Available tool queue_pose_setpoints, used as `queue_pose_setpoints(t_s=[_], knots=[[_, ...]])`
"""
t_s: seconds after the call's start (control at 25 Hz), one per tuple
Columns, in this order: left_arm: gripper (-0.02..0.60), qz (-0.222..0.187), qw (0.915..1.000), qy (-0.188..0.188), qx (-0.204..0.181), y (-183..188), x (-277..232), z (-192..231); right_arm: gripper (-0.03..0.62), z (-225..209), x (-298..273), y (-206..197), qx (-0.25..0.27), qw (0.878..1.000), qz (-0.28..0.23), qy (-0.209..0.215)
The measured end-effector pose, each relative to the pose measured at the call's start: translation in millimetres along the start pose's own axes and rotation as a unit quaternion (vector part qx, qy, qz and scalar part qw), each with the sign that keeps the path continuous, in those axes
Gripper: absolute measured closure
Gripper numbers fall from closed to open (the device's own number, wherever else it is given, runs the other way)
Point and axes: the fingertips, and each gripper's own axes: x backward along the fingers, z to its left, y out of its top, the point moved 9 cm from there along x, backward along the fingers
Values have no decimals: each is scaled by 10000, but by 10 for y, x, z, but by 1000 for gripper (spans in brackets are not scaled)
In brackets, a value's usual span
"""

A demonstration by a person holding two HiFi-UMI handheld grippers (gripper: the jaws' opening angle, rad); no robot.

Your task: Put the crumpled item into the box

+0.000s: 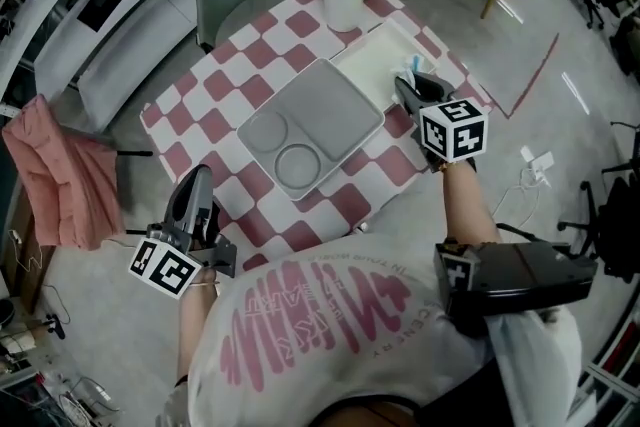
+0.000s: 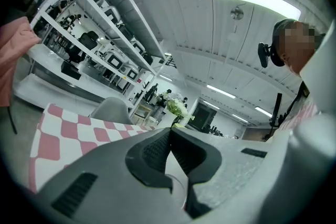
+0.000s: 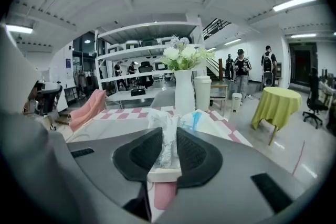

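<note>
Gripping the crumpled item point(image 3: 168, 147) upright in the right claw point(image 3: 169, 132), just over the near rim of the white box point(image 1: 375, 65) by the desk's point(image 1: 190, 115) far right corner; left claw point(image 2: 170, 134) closed, empty, well apart at the near left edge.

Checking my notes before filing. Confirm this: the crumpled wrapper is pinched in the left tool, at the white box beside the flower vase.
Wrong on the side. The crumpled wrapper is pinched in the right tool, at the white box beside the flower vase; the right gripper view shows it between its jaws. The left tool is shut on nothing.
</note>
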Motion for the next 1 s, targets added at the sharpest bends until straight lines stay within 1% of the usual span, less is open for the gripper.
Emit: queue_pose_setpoints(t_s=[0.16, 0.28, 0.4, 0.56, 0.68, 0.8, 0.88, 1.0], knots=[[574, -63, 9998, 168, 37, -32, 143, -4, 516, -2, -155, 7, 589, 9975, 374, 60], [574, -129, 9993, 334, 48, -52, 270, -19, 516, 3, -287, 17, 1061, 9917, 696, 194], [574, -265, 9981, 547, 62, -58, 404, 1, 516, 22, -443, 48, 1510, 9830, 966, 393], [574, -380, 9962, 765, 156, -107, 554, 22, 514, 39, -601, 44, 2020, 9683, 1353, 568], [574, -436, 9953, 844, 211, -120, 623, 18, 513, 49, -705, 27, 2305, 9581, 1570, 658], [574, -437, 9951, 871, 161, -98, 666, -5, 511, 41, -805, 7, 2498, 9492, 1769, 735], [574, -436, 9950, 889, 112, -75, 690, -7, 511, 44, -874, -15, 2731, 9389, 1956, 754], [574, -429, 9947, 932, 67, -42, 731, 50, 510, 83, -988, -78, 3288, 9145, 2251, 697]])
